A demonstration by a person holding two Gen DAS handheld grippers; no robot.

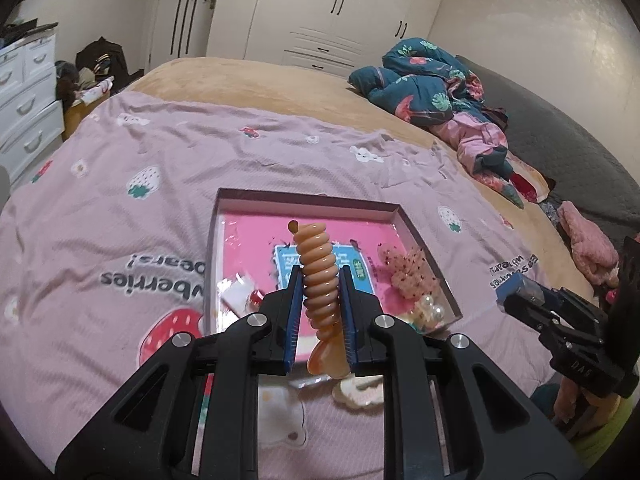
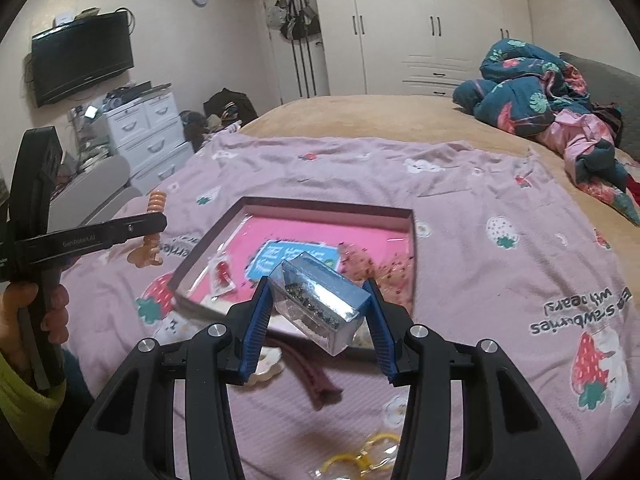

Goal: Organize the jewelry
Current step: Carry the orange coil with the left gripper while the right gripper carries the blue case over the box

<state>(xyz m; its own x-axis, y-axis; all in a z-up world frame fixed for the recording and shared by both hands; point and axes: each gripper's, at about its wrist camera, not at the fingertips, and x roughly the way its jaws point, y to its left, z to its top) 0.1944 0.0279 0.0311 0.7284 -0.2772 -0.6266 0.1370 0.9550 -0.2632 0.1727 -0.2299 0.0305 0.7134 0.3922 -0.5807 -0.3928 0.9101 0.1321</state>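
My left gripper (image 1: 320, 280) is shut on an orange spiral hair clip (image 1: 318, 268) and holds it upright above the near edge of the pink tray (image 1: 312, 201). The clip also shows in the right wrist view (image 2: 154, 216), held by the left gripper (image 2: 150, 230). My right gripper (image 2: 320, 304) is shut on a small clear box (image 2: 320, 300) with dark bits inside, tilted, above the tray's (image 2: 328, 210) near edge. The right gripper (image 1: 508, 290) also shows at the right of the left wrist view. The tray holds a pink scrunchie (image 1: 412, 272), pearl beads (image 1: 430, 308), a blue card (image 1: 288, 260) and a small packet (image 1: 240, 292).
The tray lies on a lilac strawberry blanket (image 1: 120, 220) on a bed. A cream hair clip (image 1: 356, 394), a dark red band (image 2: 312, 372) and a yellow item (image 2: 360, 456) lie on the blanket near me. Bundled clothes (image 1: 432, 88) lie at the far right. White drawers (image 2: 148, 132) stand left.
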